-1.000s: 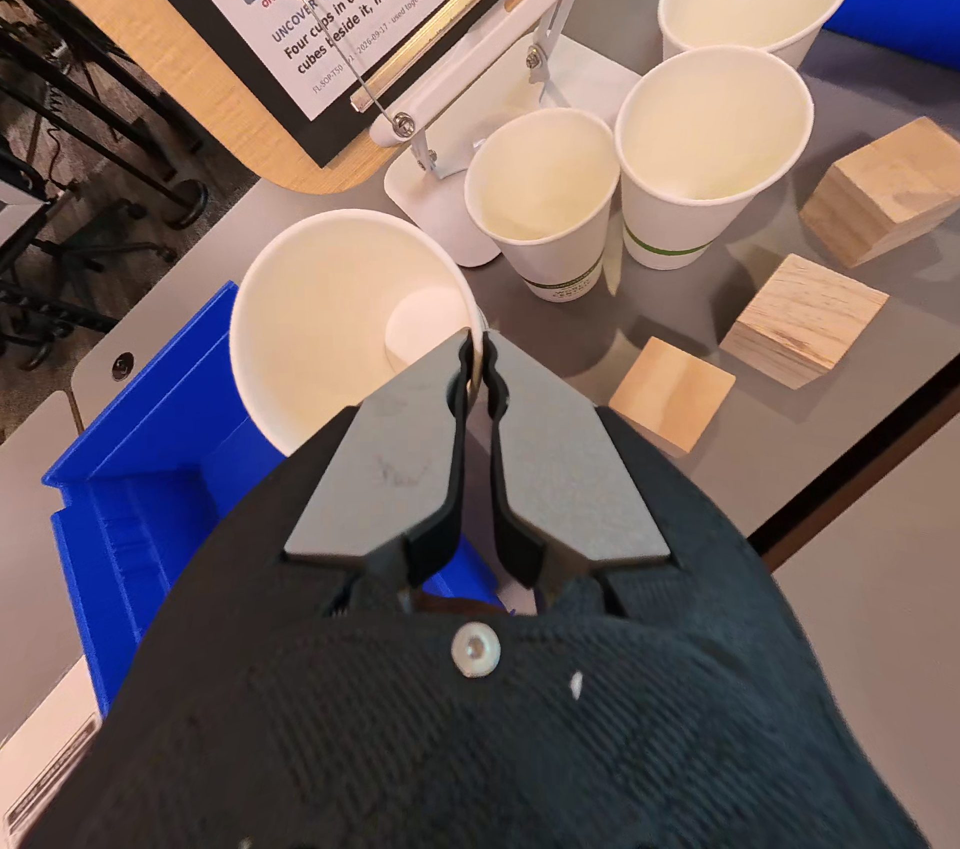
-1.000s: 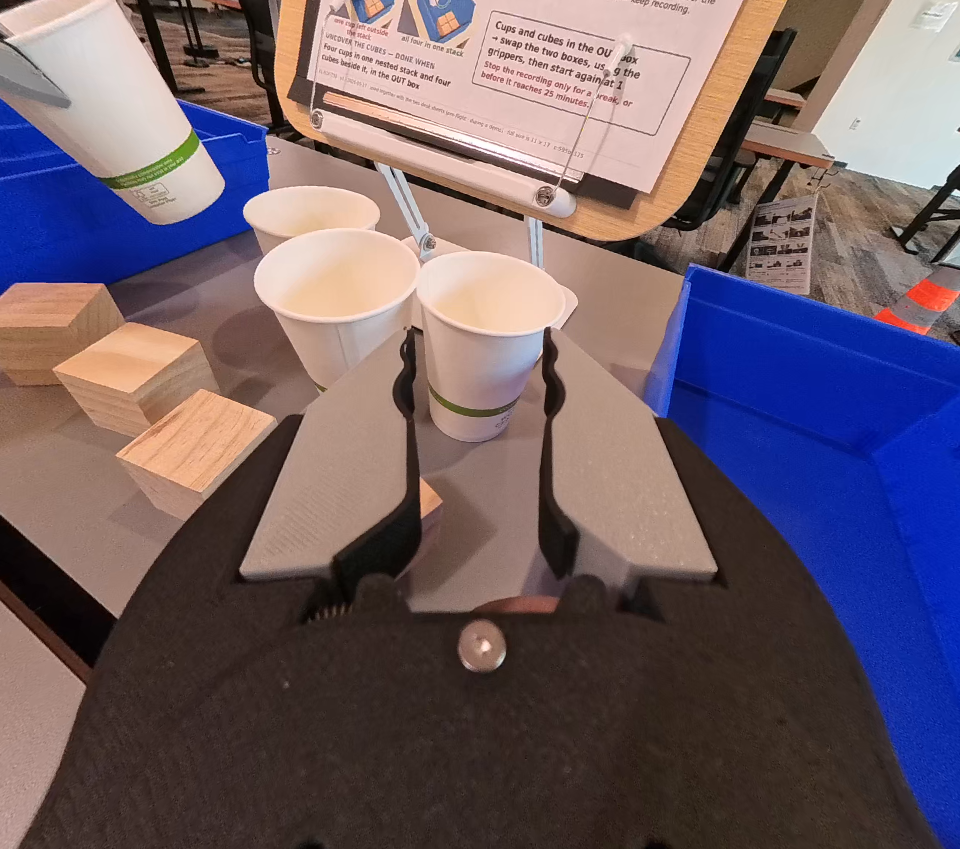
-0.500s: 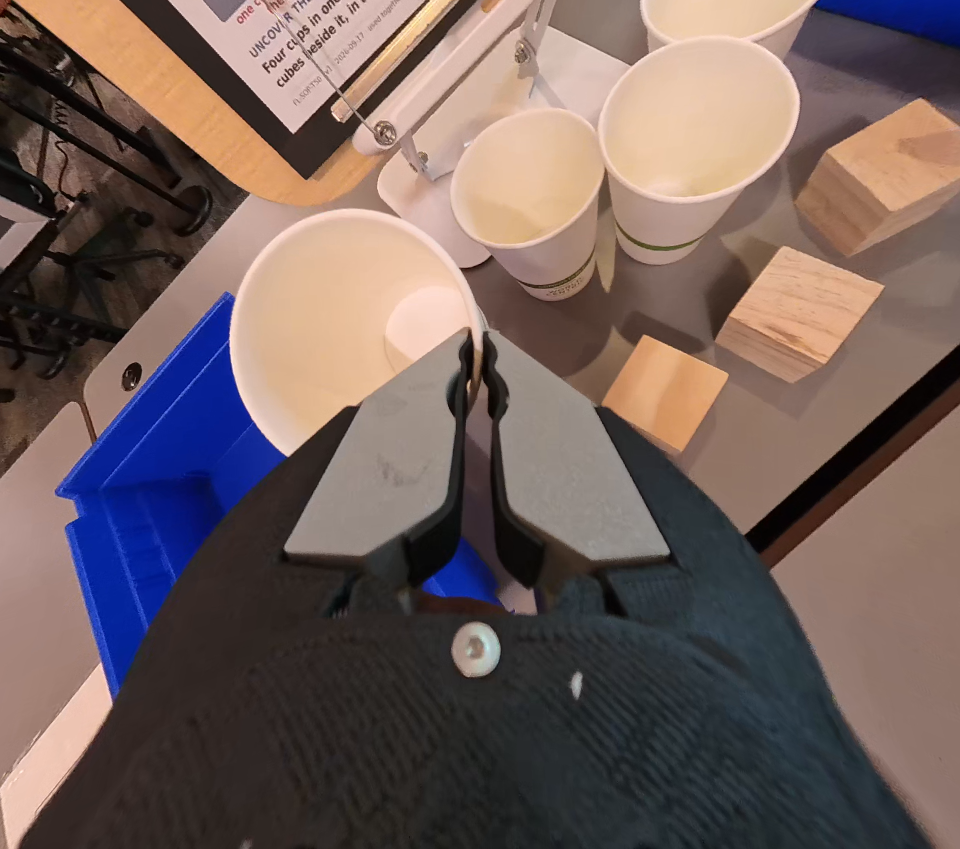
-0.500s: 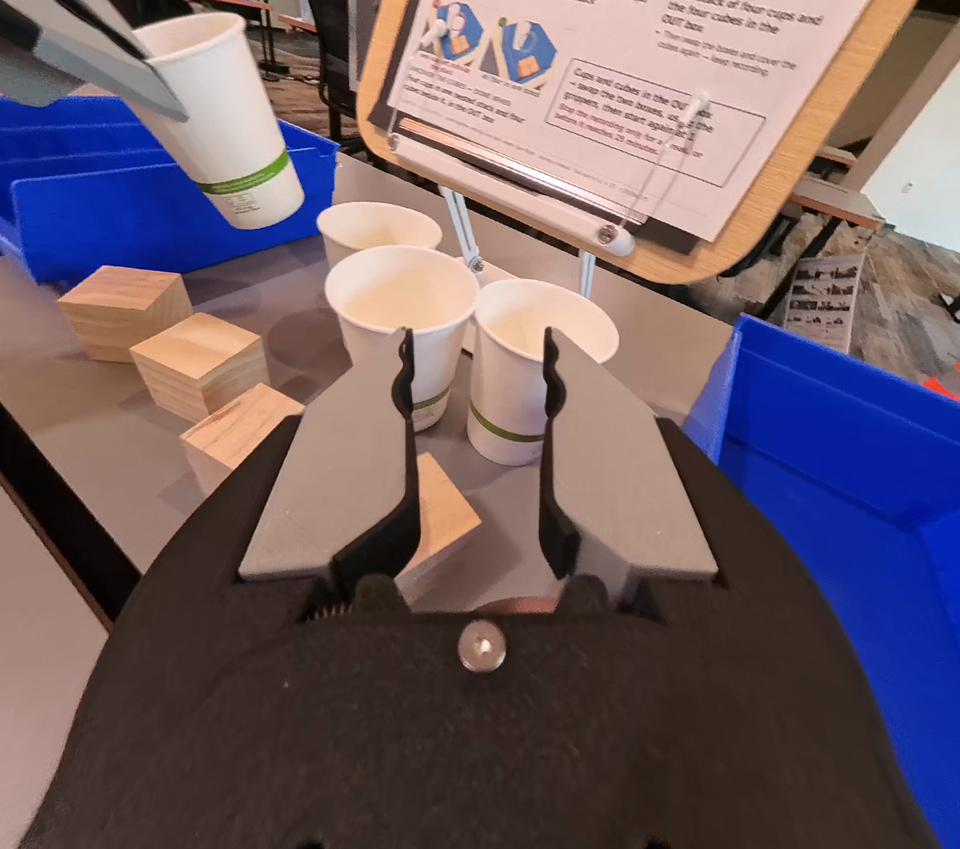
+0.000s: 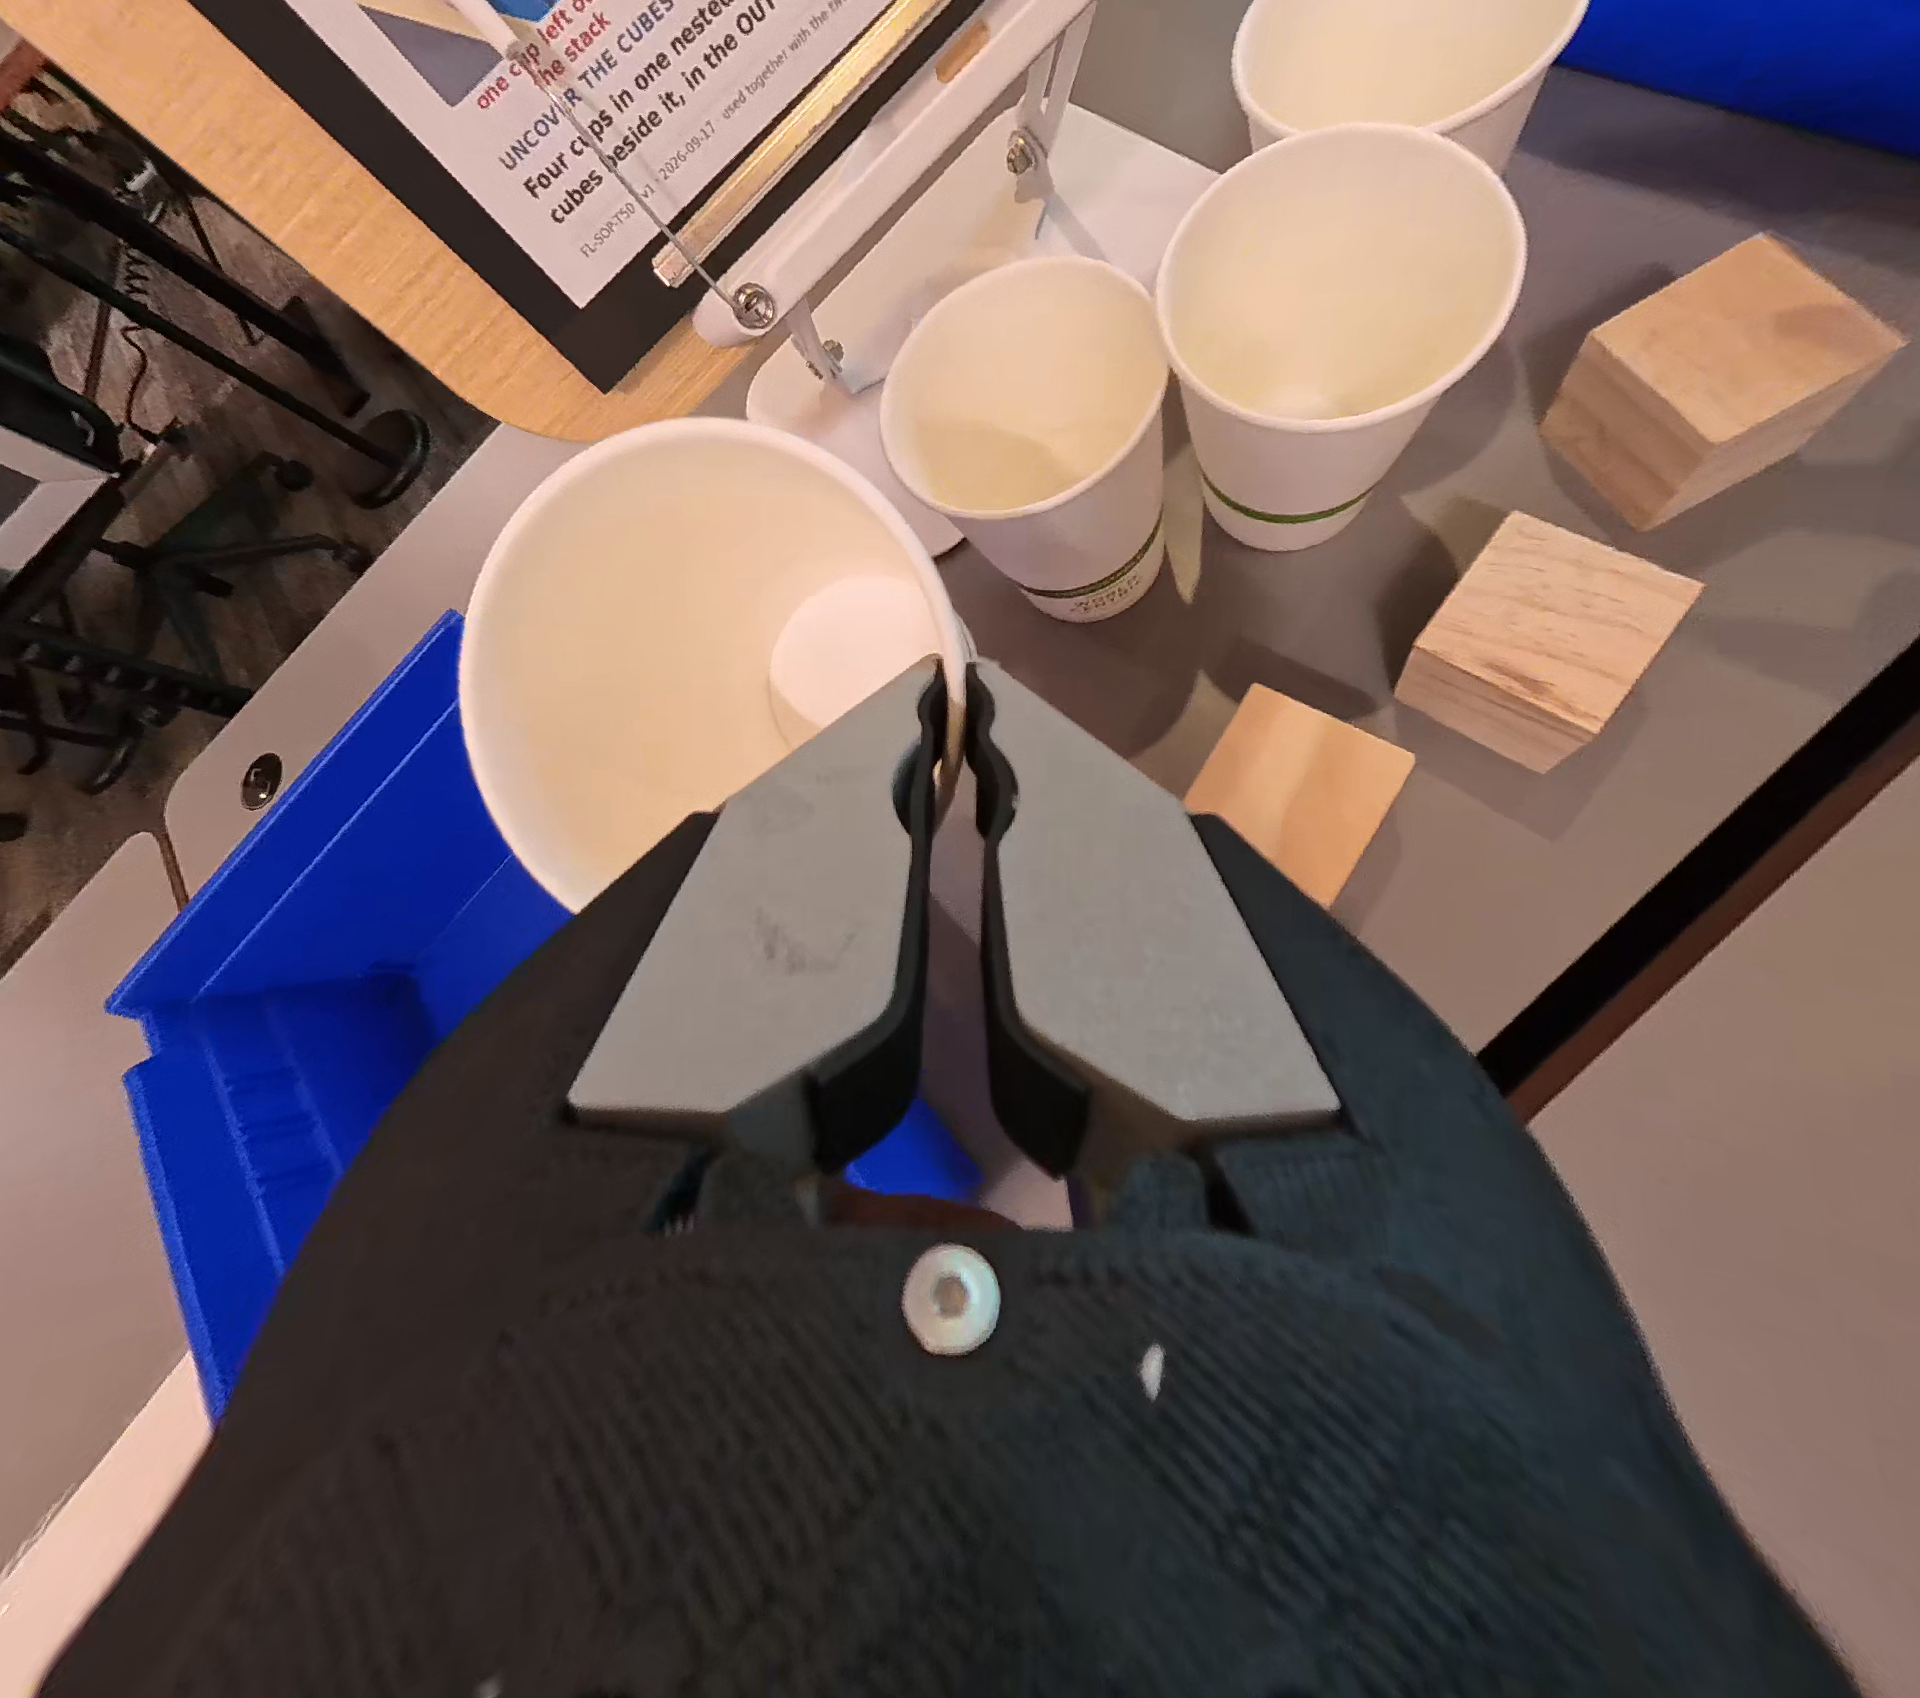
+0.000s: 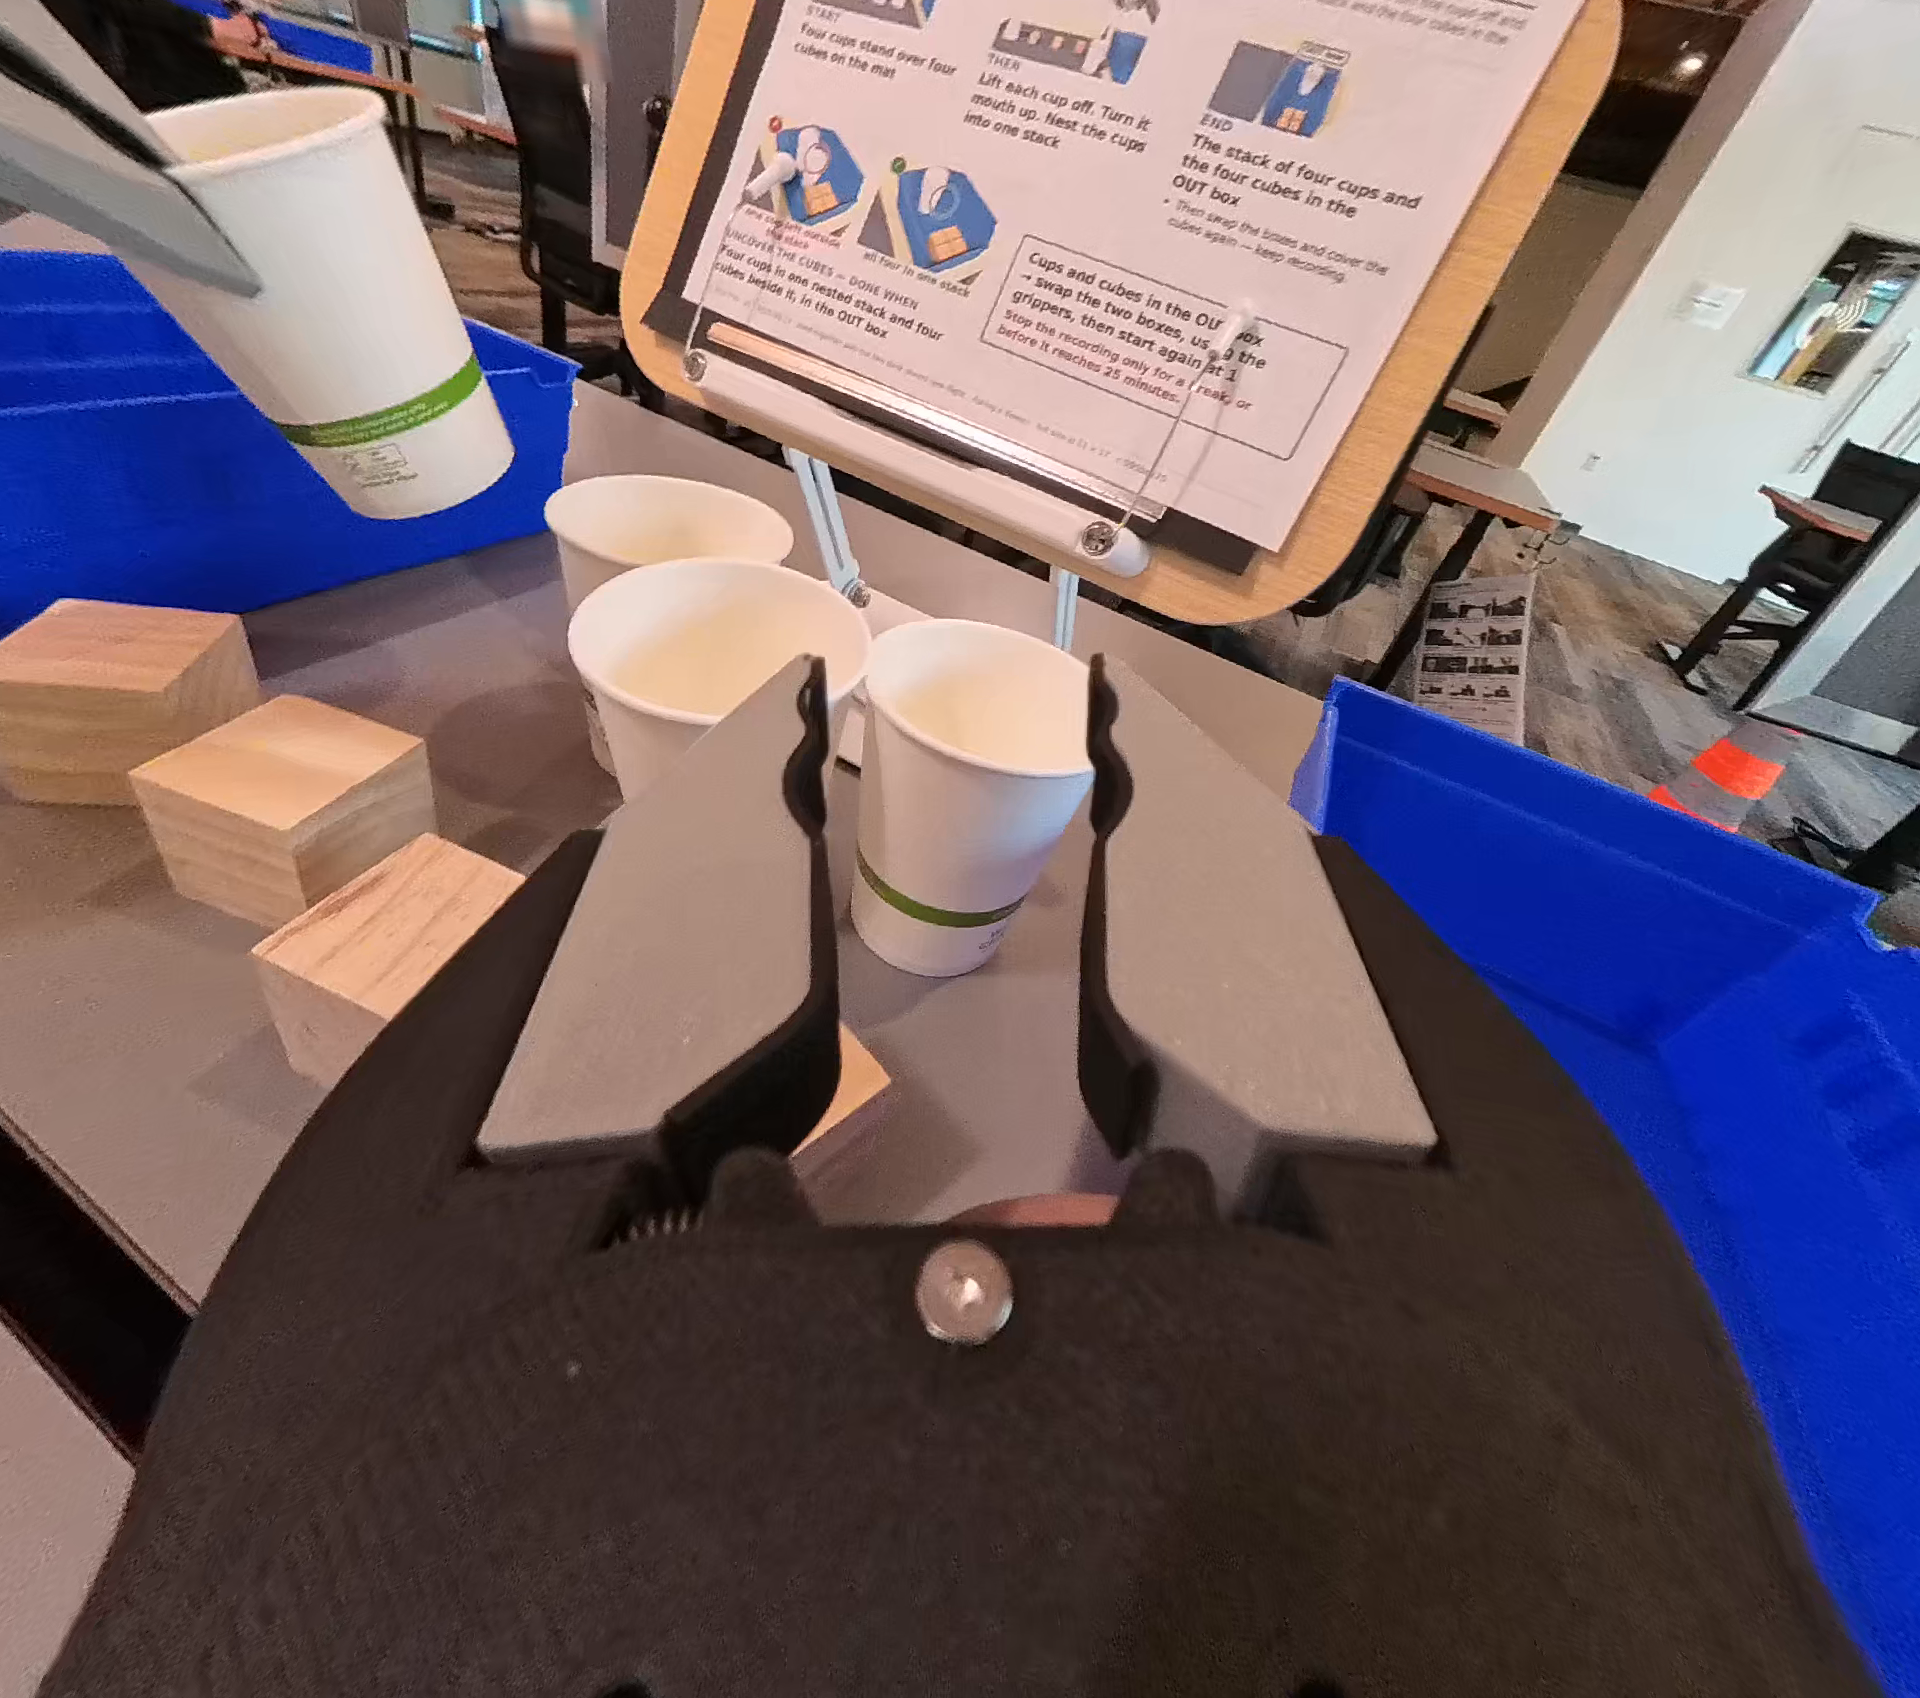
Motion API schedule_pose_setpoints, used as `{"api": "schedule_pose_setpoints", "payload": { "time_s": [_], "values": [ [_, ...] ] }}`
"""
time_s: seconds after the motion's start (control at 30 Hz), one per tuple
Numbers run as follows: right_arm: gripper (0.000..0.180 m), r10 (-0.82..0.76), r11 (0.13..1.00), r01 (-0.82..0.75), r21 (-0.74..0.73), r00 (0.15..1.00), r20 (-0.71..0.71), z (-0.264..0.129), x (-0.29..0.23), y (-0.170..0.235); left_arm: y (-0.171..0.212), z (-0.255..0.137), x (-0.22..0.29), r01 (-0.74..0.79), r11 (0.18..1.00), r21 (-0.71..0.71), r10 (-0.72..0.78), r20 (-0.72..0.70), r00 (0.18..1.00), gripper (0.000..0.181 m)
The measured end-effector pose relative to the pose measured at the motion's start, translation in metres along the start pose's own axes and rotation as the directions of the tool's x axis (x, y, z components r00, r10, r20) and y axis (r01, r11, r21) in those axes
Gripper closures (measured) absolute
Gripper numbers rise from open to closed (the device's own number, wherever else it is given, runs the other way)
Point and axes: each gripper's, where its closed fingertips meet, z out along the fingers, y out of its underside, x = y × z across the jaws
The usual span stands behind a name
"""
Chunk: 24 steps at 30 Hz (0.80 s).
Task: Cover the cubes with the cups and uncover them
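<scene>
The left gripper (image 5: 956,718) is pinching the rim of a white paper cup (image 5: 665,651), holding it tilted in the air over the edge of a blue bin (image 5: 301,952). The right gripper (image 6: 951,749) is hanging with its jaws spread and empty above the grey table (image 6: 125,1025). Beyond it, three more paper cups (image 6: 966,817) are standing mouth up before the instruction board (image 6: 1122,173), with uncovered wooden cubes (image 6: 281,801) sitting beside them.

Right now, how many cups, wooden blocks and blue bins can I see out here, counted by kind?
Paper cups: 4, one held in the air, three standing on the table
Wooden cubes: 4
Blue bins: 2
Total: 10
</scene>
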Motion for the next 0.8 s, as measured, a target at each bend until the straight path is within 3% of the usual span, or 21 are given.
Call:
{"api": "schedule_pose_setpoints", "payload": {
  "time_s": [0.37, 0.5, 0.67, 0.8],
  "values": [
    [0.132, 0.004, 1.0, -0.003, -0.014, 1.0, 0.016, 0.002, -0.003, 0.003, -0.006, -0.02, -0.014, 0.032, 0.999, 0.031, -0.032, -0.002, 0.999, 0.181],
    [0.132, -0.011, 1.0, 0.013, -0.019, 0.994, 0.113, 0.004, -0.022, 0.004, -0.003, -0.018, -0.008, 0.005, 1.0, 0.006, -0.005, 0.001, 1.0, 0.181],
    [0.131, -0.036, 0.998, 0.038, 0.05, 0.998, -0.045, -0.005, 0.003, -0.011, -0.011, -0.021, -0.011, 0.027, 0.999, 0.042, -0.027, 0.01, 1.0, 0.181],
    [0.131, 0.059, 0.997, -0.057, 0.055, 0.997, -0.042, -0.007, 0.016, -0.009, -0.019, -0.022, -0.01, 0.033, 0.998, 0.062, -0.033, -0.004, 0.999, 0.181]
  ]
}}
